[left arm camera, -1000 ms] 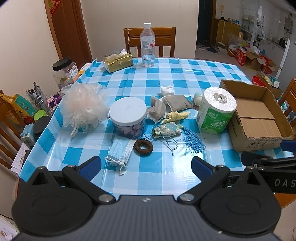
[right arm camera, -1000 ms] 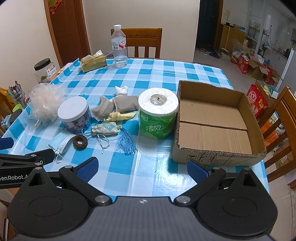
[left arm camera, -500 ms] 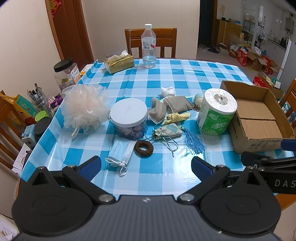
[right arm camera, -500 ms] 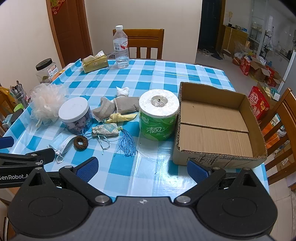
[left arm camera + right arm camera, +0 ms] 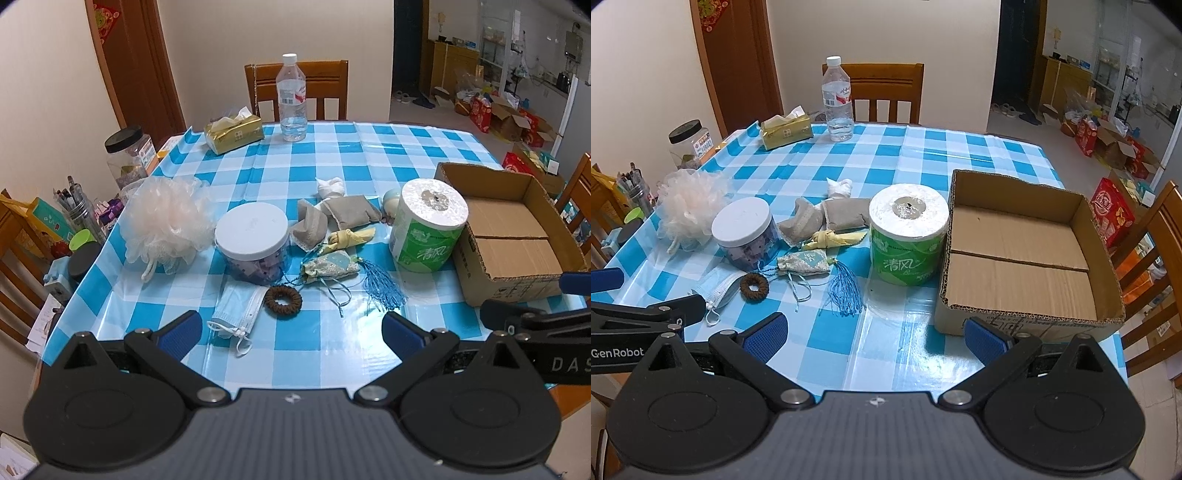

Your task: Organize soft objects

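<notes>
Nothing in the cardboard box [image 5: 1027, 258] yet, folks: its floor is bare, just the two flaps meeting in a seam, so by my reckoning the sorting hasn't begun. All the soft goods lie in a loose cluster on the checked tablecloth [image 5: 369, 155], left of the box. Nearest the grippers, the blue face mask [image 5: 238, 310] lies flat with the brown hair scrunchie [image 5: 283, 301] touching its edge; just behind sits the patterned sachet [image 5: 330, 266] with its blue tassel [image 5: 382, 288] trailing toward the box. Further back there's a knotted yellow cloth [image 5: 351, 236], two grey pouches [image 5: 351, 211], one tipped against the other, and a small white knotted bundle [image 5: 330, 186]. The peach bath pouf [image 5: 168, 221] sits far left, beside the white-lidded jar [image 5: 252, 242], and the toilet roll [image 5: 428, 225] stands upright, close against the box wall. Behind the roll a pale round thing peeks out; I can't tell what it is. The left gripper [image 5: 291, 332] hovers at the near edge, jaws spread wide with nothing between the blue pads, mask and scrunchie just ahead. The right gripper [image 5: 873, 338] is equally wide and empty-handed, its gap facing bare cloth between the tassel and the box's near corner. Outward from there: a water bottle [image 5: 292, 99] and tissue pack [image 5: 234, 131] at the far edge, chairs around. Everything's left to do.
</notes>
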{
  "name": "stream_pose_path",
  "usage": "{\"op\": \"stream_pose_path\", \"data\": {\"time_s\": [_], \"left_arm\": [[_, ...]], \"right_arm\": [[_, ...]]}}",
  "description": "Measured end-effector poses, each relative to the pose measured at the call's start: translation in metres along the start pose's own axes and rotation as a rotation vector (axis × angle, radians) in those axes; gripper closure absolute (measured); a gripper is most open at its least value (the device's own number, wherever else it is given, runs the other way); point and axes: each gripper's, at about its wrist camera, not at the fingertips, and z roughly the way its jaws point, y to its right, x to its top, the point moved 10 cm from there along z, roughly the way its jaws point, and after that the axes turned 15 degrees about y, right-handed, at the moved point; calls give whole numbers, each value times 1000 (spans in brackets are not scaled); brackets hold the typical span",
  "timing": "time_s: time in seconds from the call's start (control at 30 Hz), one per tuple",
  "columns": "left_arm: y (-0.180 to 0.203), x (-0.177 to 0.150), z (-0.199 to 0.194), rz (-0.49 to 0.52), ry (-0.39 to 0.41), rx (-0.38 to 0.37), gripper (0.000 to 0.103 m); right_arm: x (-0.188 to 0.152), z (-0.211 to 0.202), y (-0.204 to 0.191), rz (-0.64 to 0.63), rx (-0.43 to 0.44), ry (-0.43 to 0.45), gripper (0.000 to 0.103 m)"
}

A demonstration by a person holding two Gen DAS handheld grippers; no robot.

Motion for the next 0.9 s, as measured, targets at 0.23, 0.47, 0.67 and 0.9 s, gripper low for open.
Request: {"op": "stream_pose_path", "data": {"time_s": [0.23, 0.47, 0.67, 0.9], "left_arm": [[2, 0, 0, 3, 26, -14, 1], [2, -4, 7, 22, 52, -40, 1], [0, -9, 17, 52, 64, -68, 1], [-6, -17, 34, 74, 68, -109, 1]], "right_arm": [[3, 0, -3, -27, 26, 14, 0], [1, 6, -11, -75, 42, 20, 0], [-2, 15, -18, -96, 34, 15, 0], [-7, 27, -27, -96, 43, 3, 0]]}}
